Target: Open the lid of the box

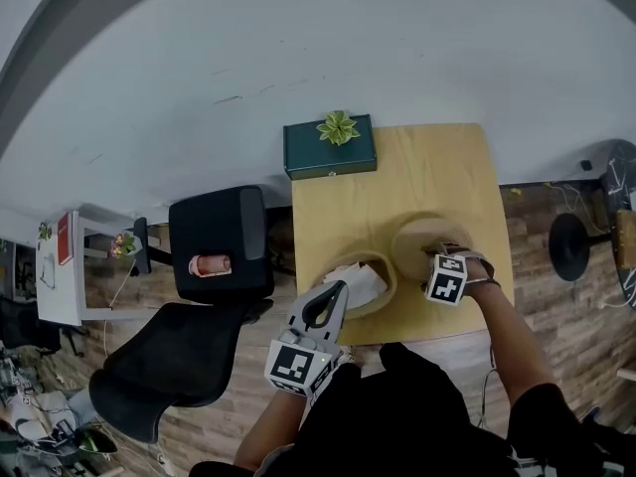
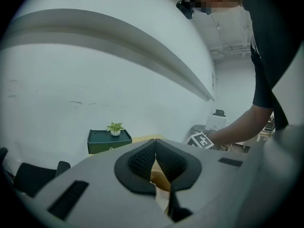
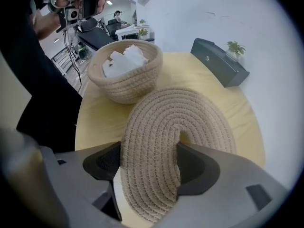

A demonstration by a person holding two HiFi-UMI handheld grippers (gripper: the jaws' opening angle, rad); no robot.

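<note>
On the wooden surface (image 1: 437,167), toward its 6 o'clock edge: woven box (image 3: 124,82), uncovered, white paper (image 3: 124,60) inside. Woven lid (image 3: 166,137) off, at the box's 3 o'clock, tilted, clamped between the fingers of the right gripper (image 3: 149,159). Left gripper (image 2: 155,148) by the box's 8 o'clock rim, fingers together at the tips. Dark green case (image 1: 329,148) with small plant (image 1: 338,127) at the 12 o'clock edge.

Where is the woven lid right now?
In the head view the lid sits toward the right of the table, just right of the basket, pinched in the right gripper.
</note>
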